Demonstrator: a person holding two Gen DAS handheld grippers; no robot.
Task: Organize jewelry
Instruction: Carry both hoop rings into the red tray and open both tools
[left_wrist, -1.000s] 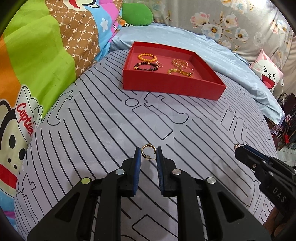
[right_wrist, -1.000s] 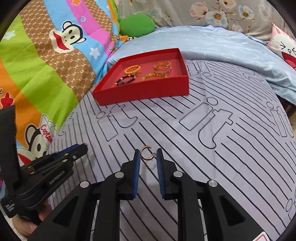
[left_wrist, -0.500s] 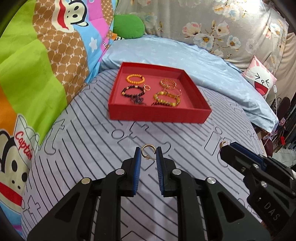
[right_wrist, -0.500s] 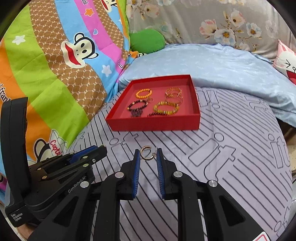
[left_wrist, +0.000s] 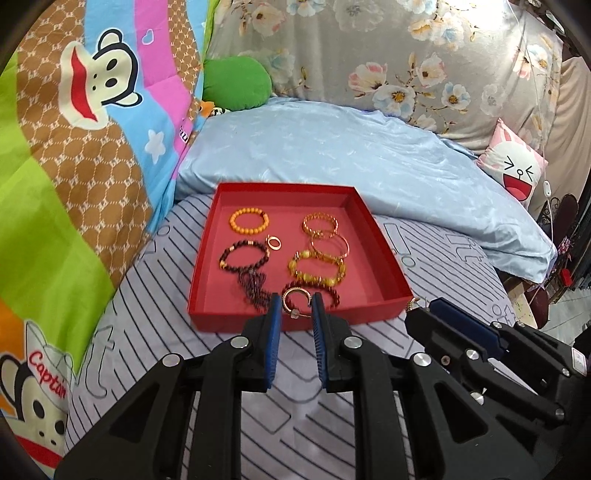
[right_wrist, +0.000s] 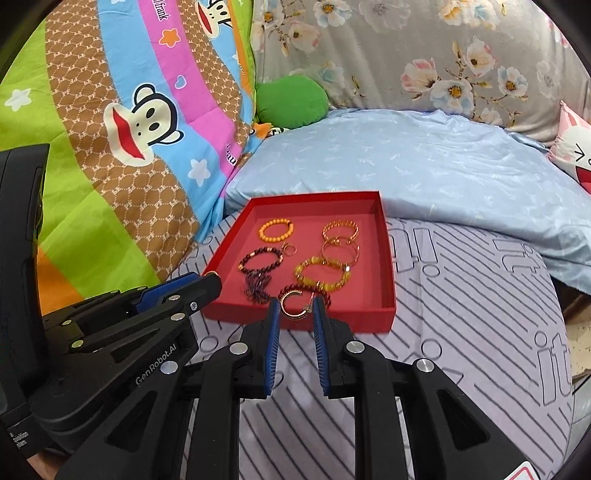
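A red tray (left_wrist: 221, 317) (right_wrist: 365, 317) lies on the striped bed sheet, holding several bracelets, among them an orange bead one (left_wrist: 232, 222) and a dark tasselled one (left_wrist: 225, 258), plus a small ring (left_wrist: 274, 242). My left gripper (left_wrist: 296, 308) is shut on a gold hoop earring (left_wrist: 286, 300), held above the sheet in front of the tray's near wall. My right gripper (right_wrist: 295, 310) is shut on a second gold hoop earring (right_wrist: 291, 315), also just short of the near wall. Each gripper appears beside the other: right gripper (left_wrist: 424, 314), left gripper (right_wrist: 199, 284).
A light blue quilt (left_wrist: 332, 158) lies behind the tray. A colourful monkey-print blanket (left_wrist: 74, 166) rises on the left, with a green cushion (left_wrist: 236, 85) at the back. A pink cartoon pillow (left_wrist: 513, 173) sits far right. The bed drops off at the right edge.
Both grippers have risen and moved toward the tray side by side, each still holding its earring. The tray now sits directly past the fingertips.
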